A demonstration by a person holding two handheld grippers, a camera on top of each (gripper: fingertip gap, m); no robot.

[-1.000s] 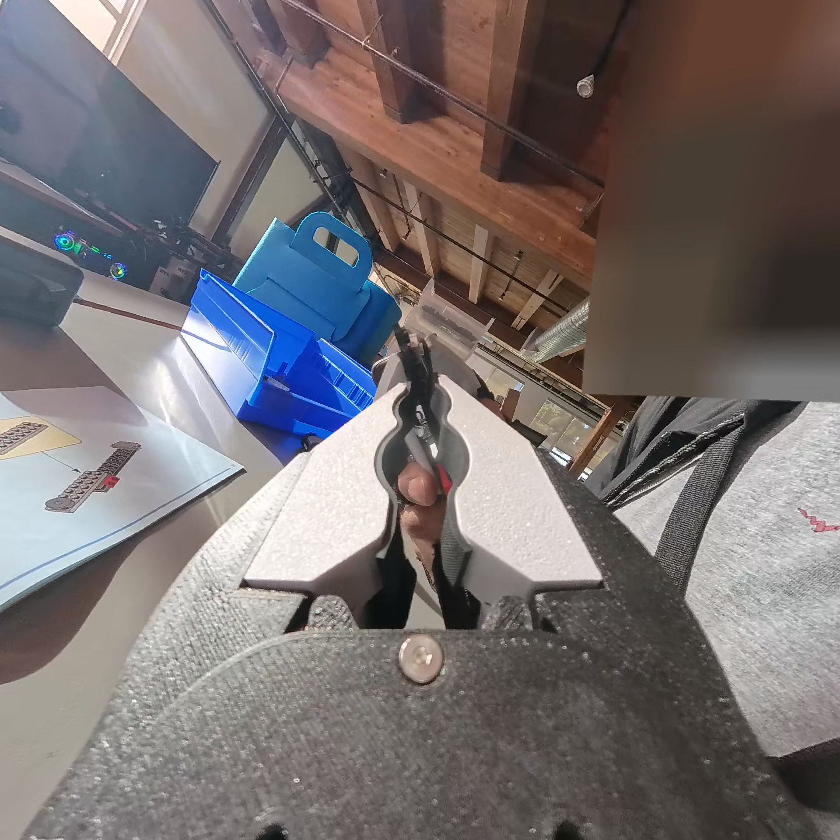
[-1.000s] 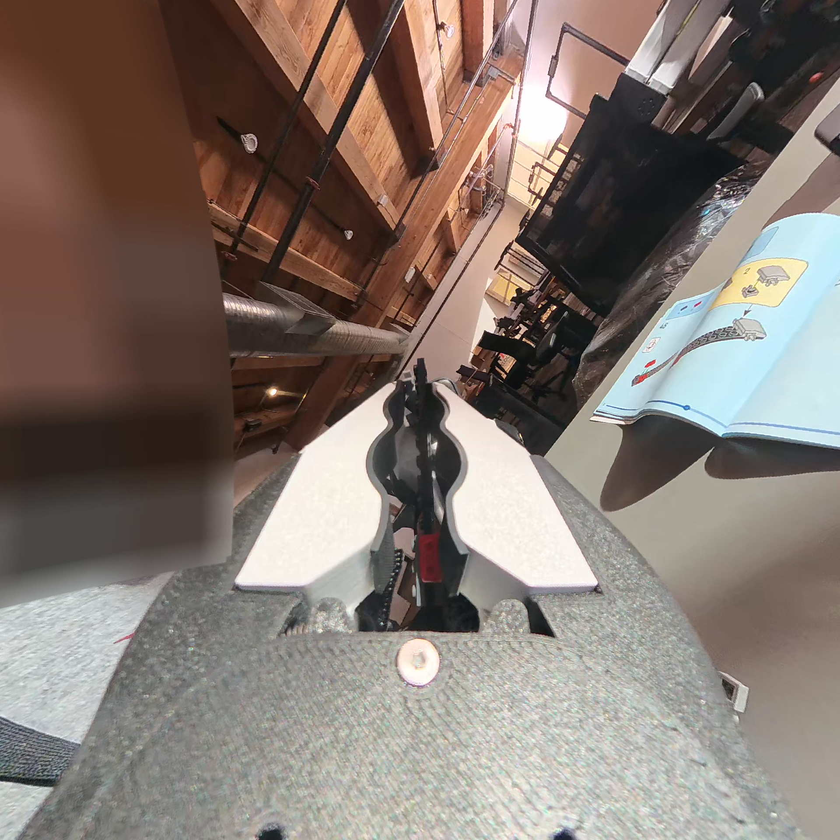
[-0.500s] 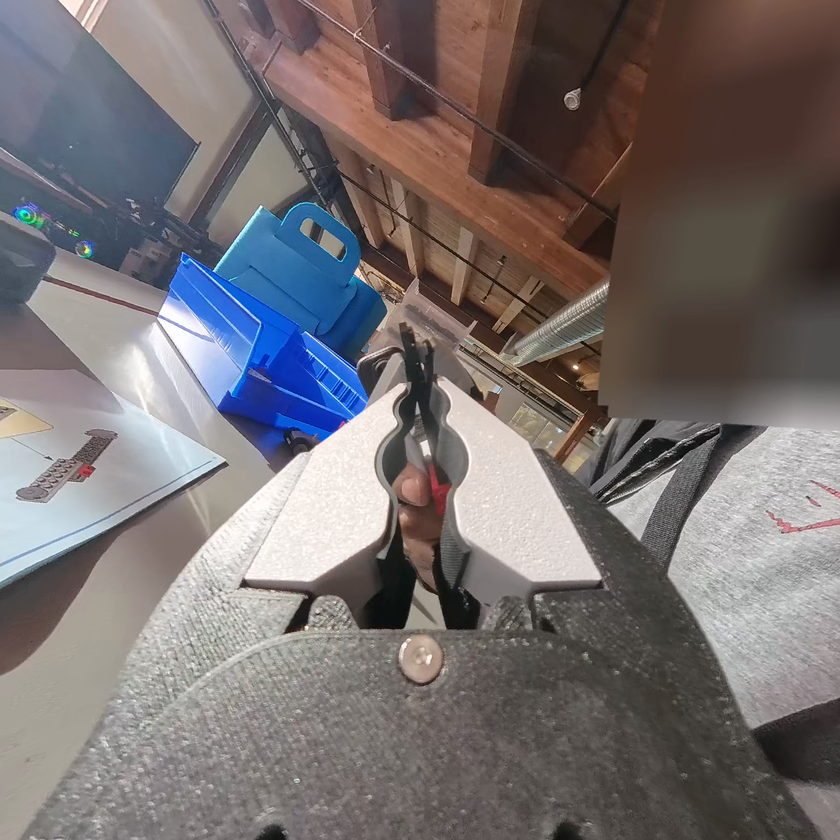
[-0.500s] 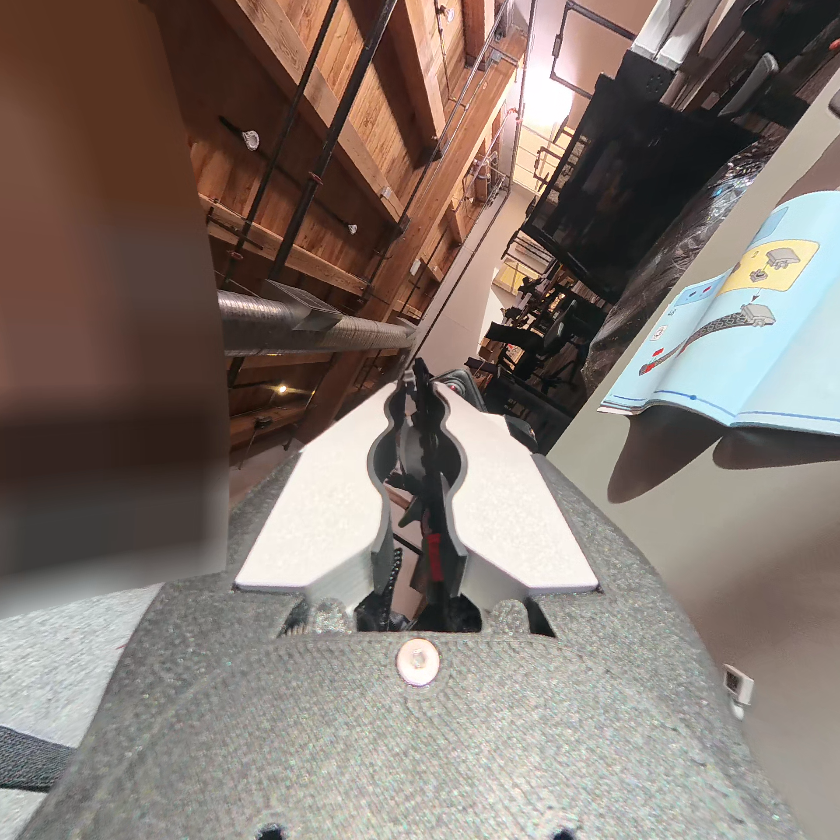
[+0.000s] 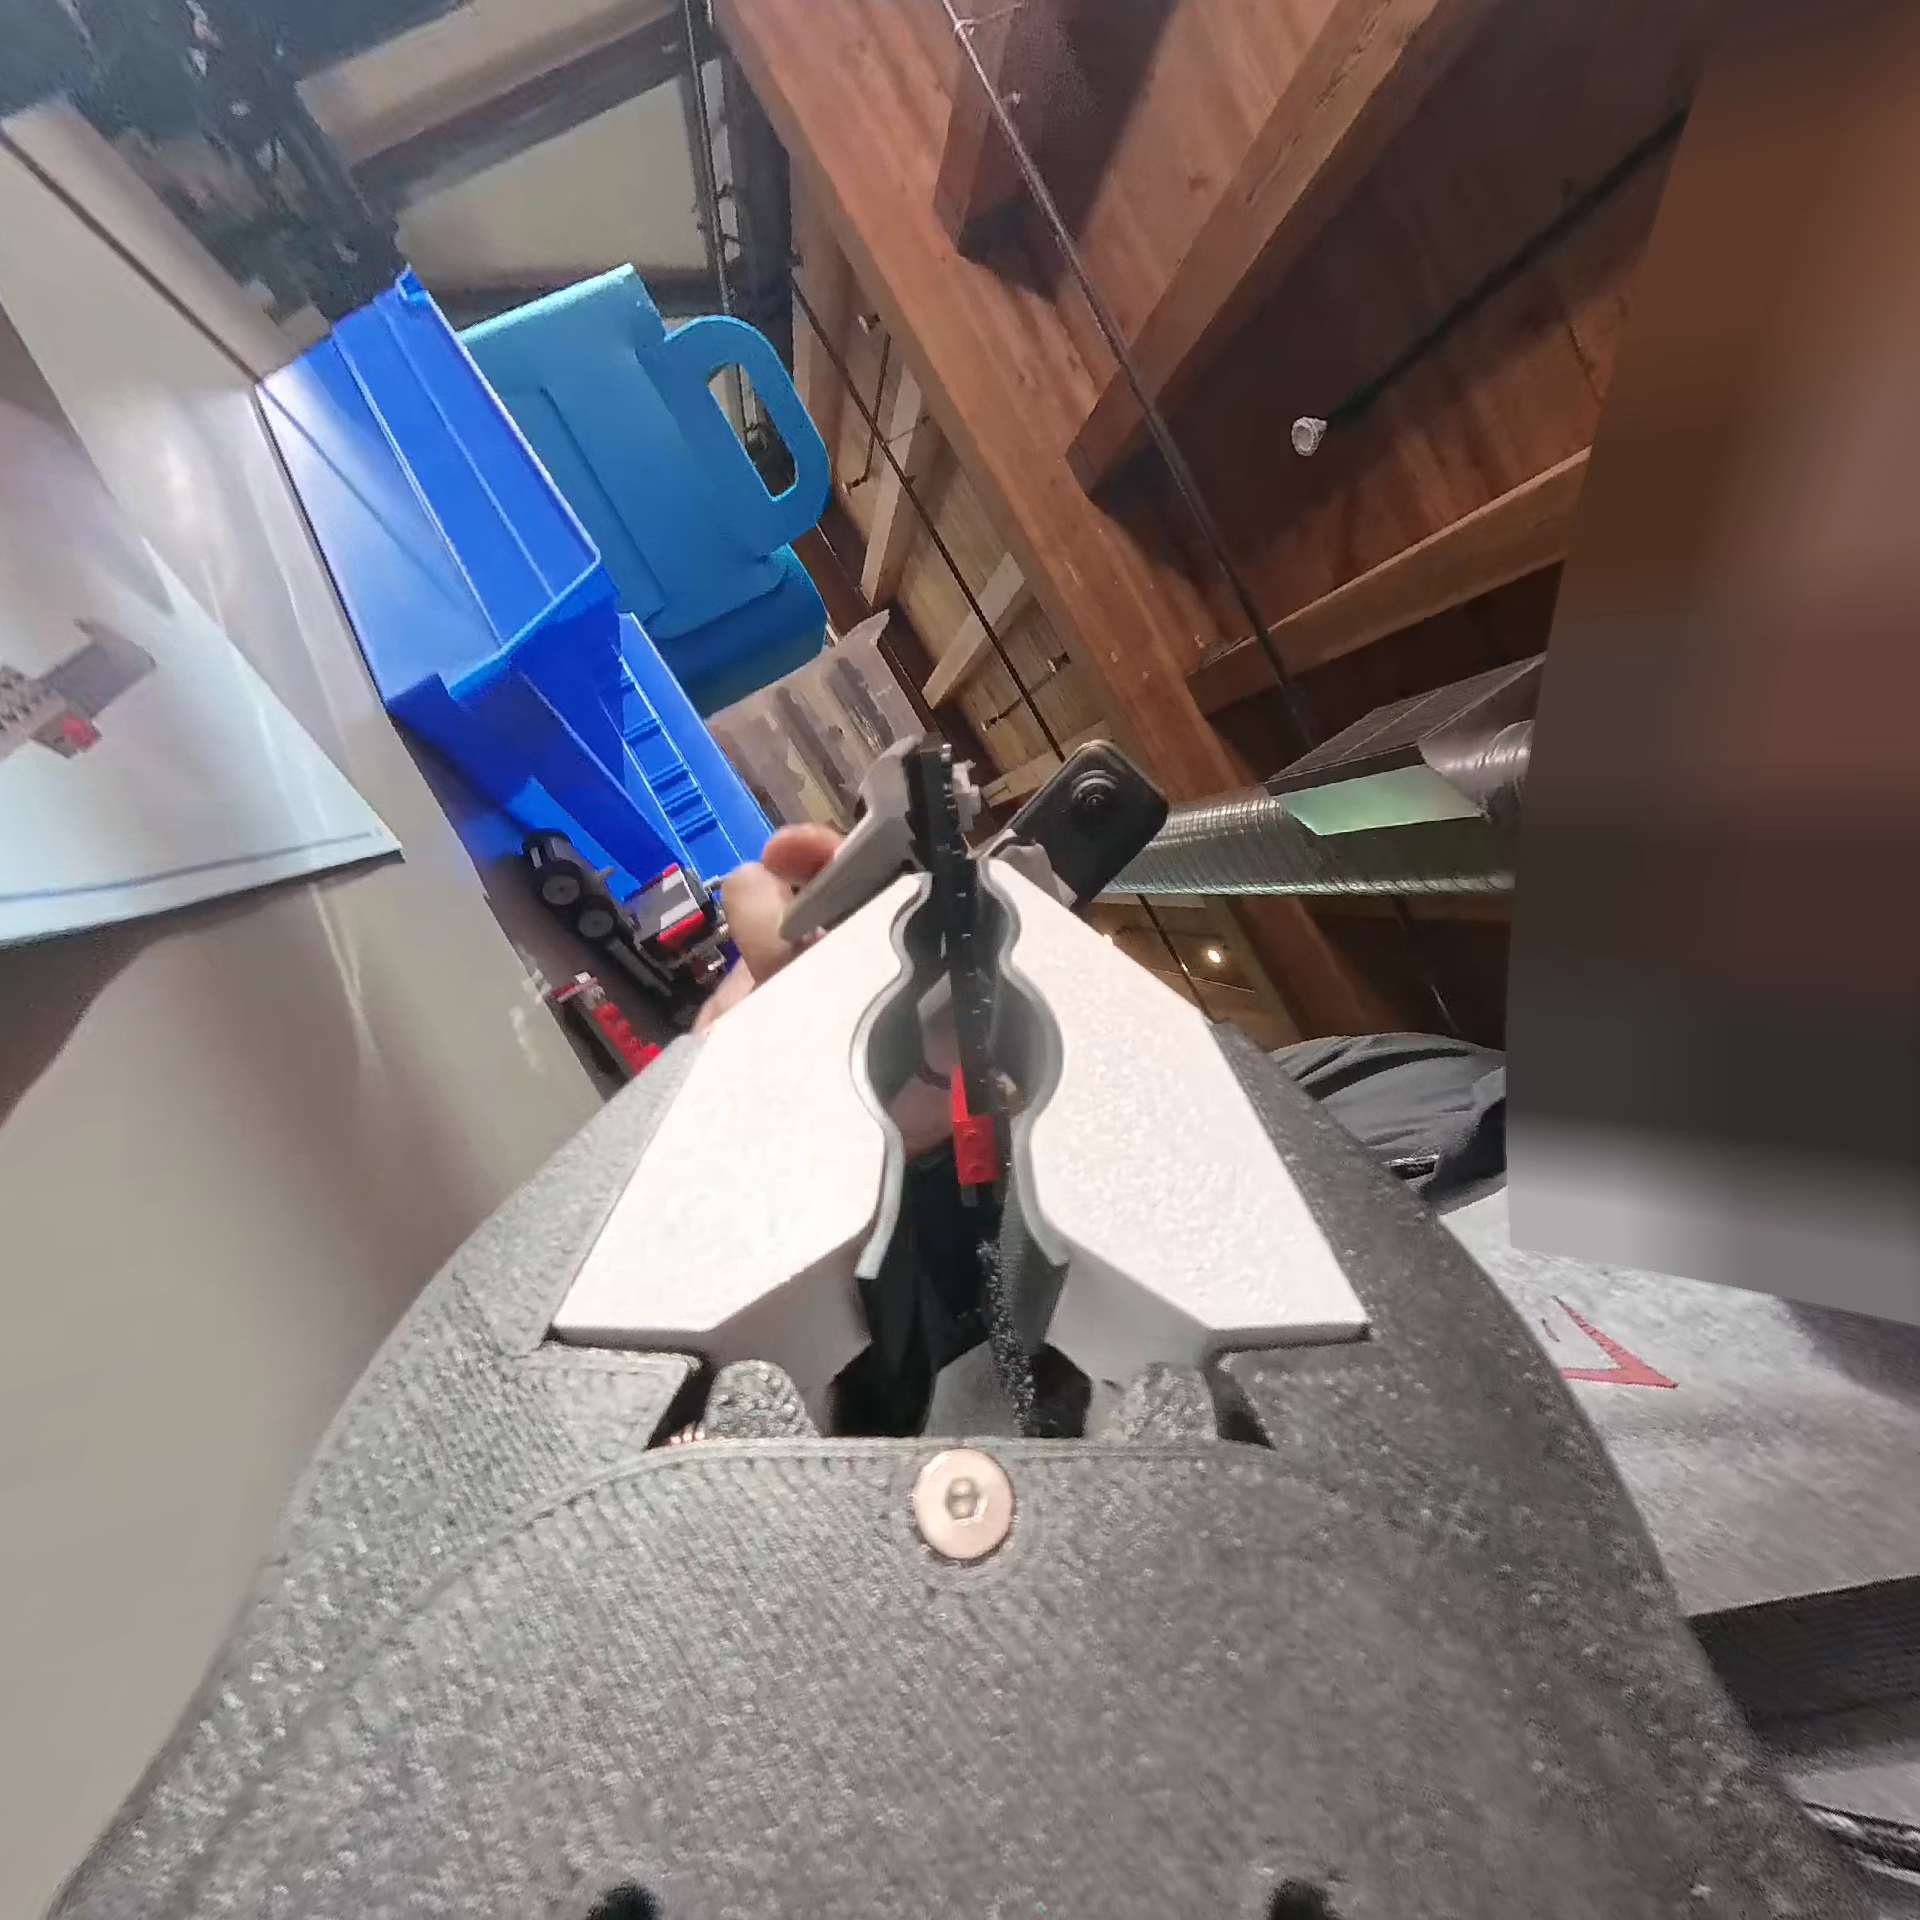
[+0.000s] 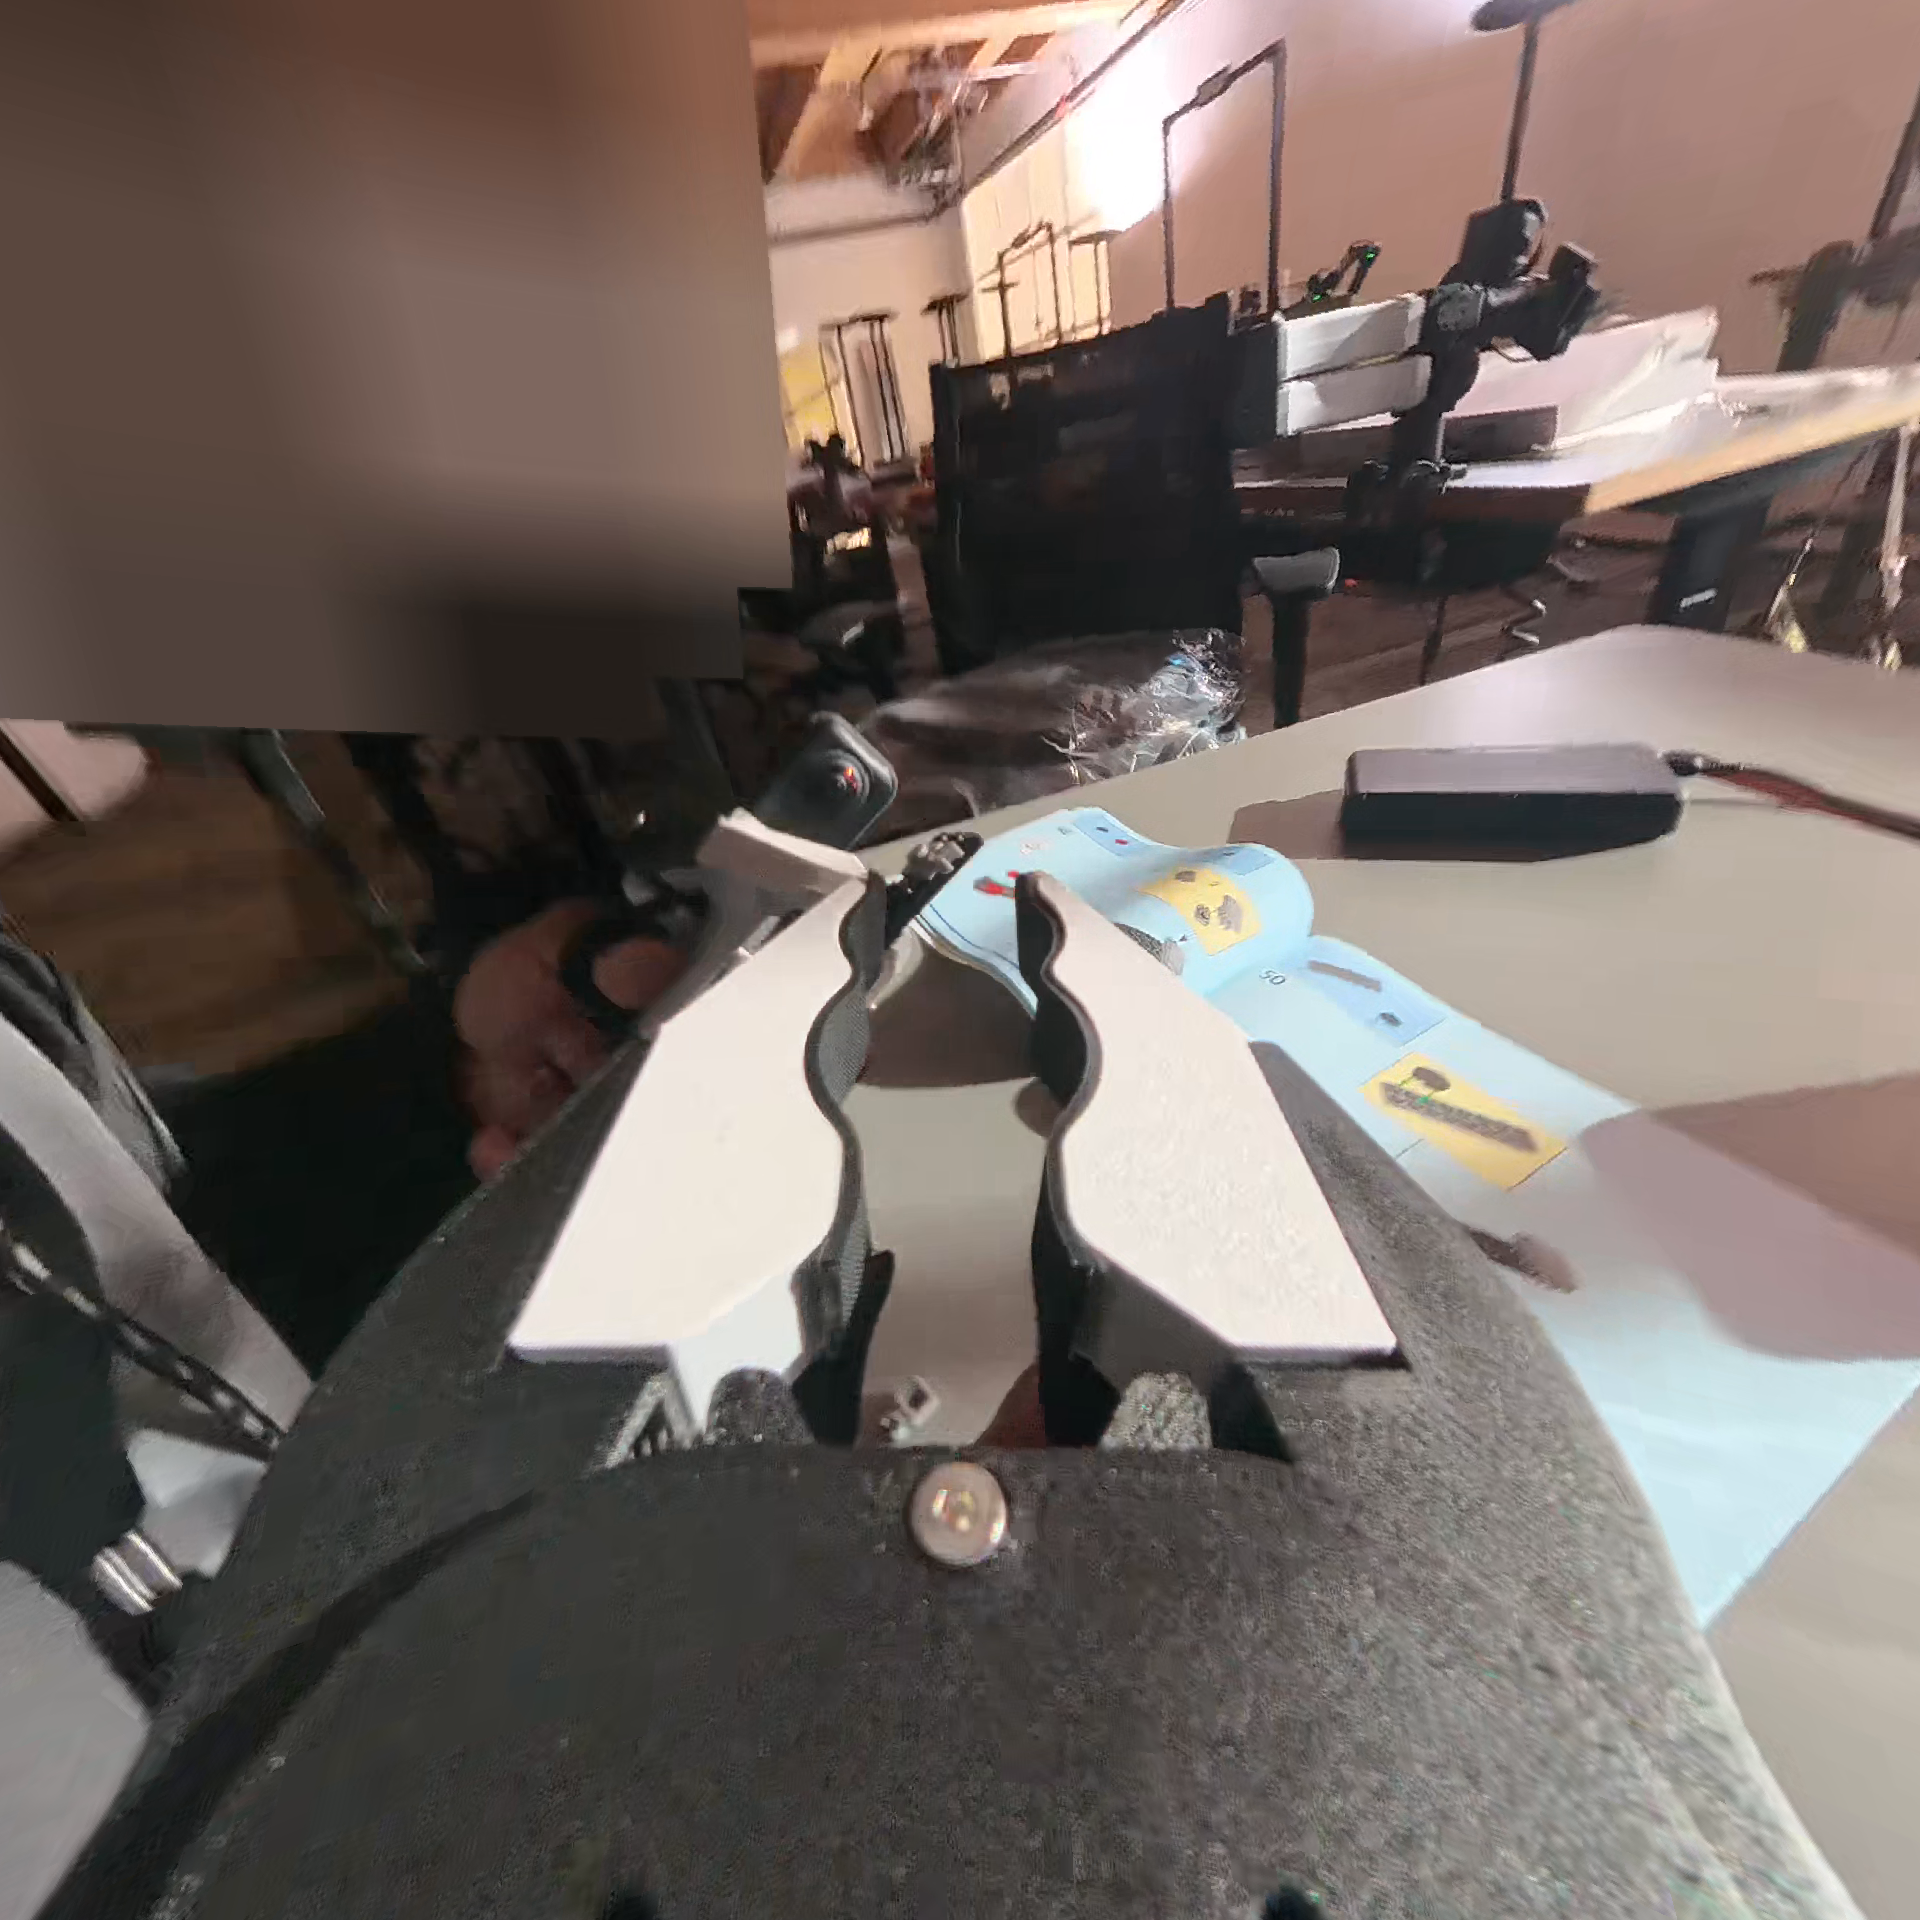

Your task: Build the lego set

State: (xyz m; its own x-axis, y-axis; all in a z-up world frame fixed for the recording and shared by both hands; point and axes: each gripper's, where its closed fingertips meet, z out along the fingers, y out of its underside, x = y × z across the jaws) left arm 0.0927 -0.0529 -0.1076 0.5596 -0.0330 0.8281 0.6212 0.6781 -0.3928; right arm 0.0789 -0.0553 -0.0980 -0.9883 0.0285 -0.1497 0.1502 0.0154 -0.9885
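My left gripper (image 5: 951, 899) is shut on a long black lego plate (image 5: 945, 831) with a small red brick (image 5: 974, 1138) on it, held edge-on and tilted up above the table. My right gripper (image 6: 951, 888) is open and empty, with bare table between its fingers. In the right wrist view the left gripper (image 6: 769, 862) and the hand (image 6: 540, 1008) holding it lie just left of my fingertips. In the left wrist view a grey finger (image 5: 857, 868) of the right gripper shows just beyond the plate's tip. The open instruction booklet (image 6: 1351, 997) lies on the table ahead of the right gripper.
A blue bin (image 5: 468, 582) and a light blue carrier (image 5: 665, 468) stand on the grey table (image 6: 1662, 935). A partly built lego vehicle (image 5: 623, 914) and red pieces (image 5: 613, 1023) lie beside the bin. A black box (image 6: 1507, 795) with a cable lies behind the booklet. A small white piece (image 6: 909, 1403) lies near my right gripper. My two grippers' fingertips are within a few centimetres of each other.
My right gripper has let go of the black plate, opened and swung down toward the table. My left gripper still holds the plate and has turned.
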